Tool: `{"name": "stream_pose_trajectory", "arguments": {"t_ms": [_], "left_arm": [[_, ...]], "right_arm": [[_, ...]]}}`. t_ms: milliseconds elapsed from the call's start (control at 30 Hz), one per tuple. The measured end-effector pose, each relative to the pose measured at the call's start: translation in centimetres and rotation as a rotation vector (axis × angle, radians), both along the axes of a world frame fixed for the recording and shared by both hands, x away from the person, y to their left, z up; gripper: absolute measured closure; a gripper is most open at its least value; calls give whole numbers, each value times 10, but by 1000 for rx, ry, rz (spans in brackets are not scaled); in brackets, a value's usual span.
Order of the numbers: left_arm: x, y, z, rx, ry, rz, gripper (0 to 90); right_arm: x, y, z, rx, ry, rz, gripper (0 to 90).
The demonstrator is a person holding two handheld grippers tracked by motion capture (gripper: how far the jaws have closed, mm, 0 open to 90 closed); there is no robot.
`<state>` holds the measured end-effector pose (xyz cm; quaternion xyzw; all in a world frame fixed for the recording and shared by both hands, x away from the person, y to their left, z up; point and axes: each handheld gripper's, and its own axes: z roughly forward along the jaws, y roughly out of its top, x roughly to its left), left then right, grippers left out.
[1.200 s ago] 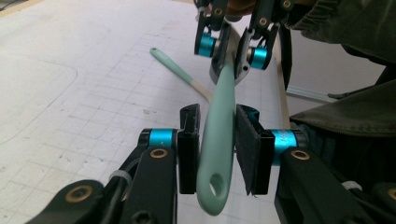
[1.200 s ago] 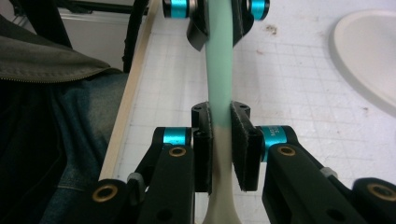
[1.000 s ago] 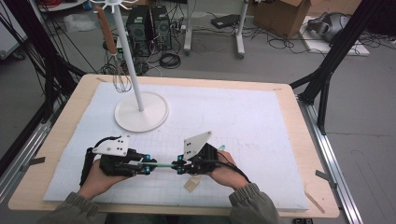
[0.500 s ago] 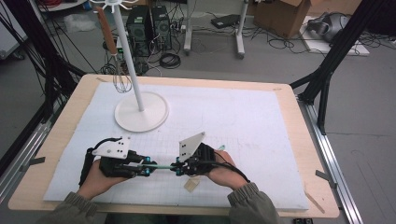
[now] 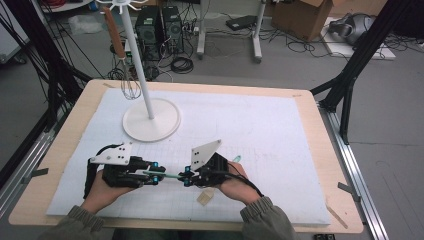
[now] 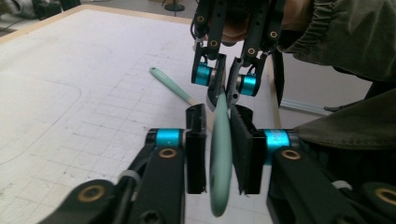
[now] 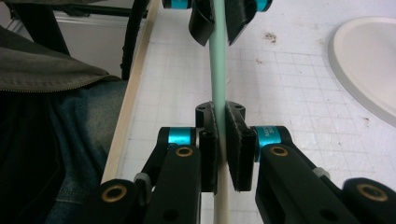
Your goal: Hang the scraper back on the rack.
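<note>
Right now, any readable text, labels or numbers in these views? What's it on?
Blue band on the right tongs, right gripper view: small print on it, too blurred to read.
Cardboard box on the floor, high view: no legible marking.
Pale green utensil, white stand base, gridded mat: no text, only grid lines.
Nothing can be quoted.

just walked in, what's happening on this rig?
A person holds a gripper in each hand and has a mint-green utensil spanning between them, low over the white mat. The right gripper is shut on its handle. In the left gripper view the left gripper has the flat green end between its pads, with a gap on one side, so its grip is unclear. Farther back stands a white hook stand with a whisk hanging from it.
</note>
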<state>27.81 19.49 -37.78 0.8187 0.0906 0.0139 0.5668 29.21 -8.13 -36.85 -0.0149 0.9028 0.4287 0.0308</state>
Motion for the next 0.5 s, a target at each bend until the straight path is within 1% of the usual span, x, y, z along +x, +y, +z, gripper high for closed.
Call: {"name": "stream_pose_trajectory", "arguments": {"t_ms": [100, 167, 233, 367, 433, 500], "left_arm": [[0, 1, 0, -8, 13, -17, 800], [-1, 0, 1, 0, 7, -23, 814], [-1, -1, 2, 5, 4, -31, 819], [-2, -2, 2, 16, 1, -29, 821], [-1, -2, 1, 25, -3, -32, 821], [-2, -2, 2, 18, -2, -34, 820]], "right_arm": [[0, 1, 0, 1, -5, 7, 843], [-1, 1, 0, -1, -6, 12, 840], [-2, 2, 0, -15, -11, 10, 830], [-4, 4, 0, -32, -25, 12, 816], [-5, 4, 2, -28, -28, 12, 813], [-5, 5, 4, -28, -29, 14, 818]]}}
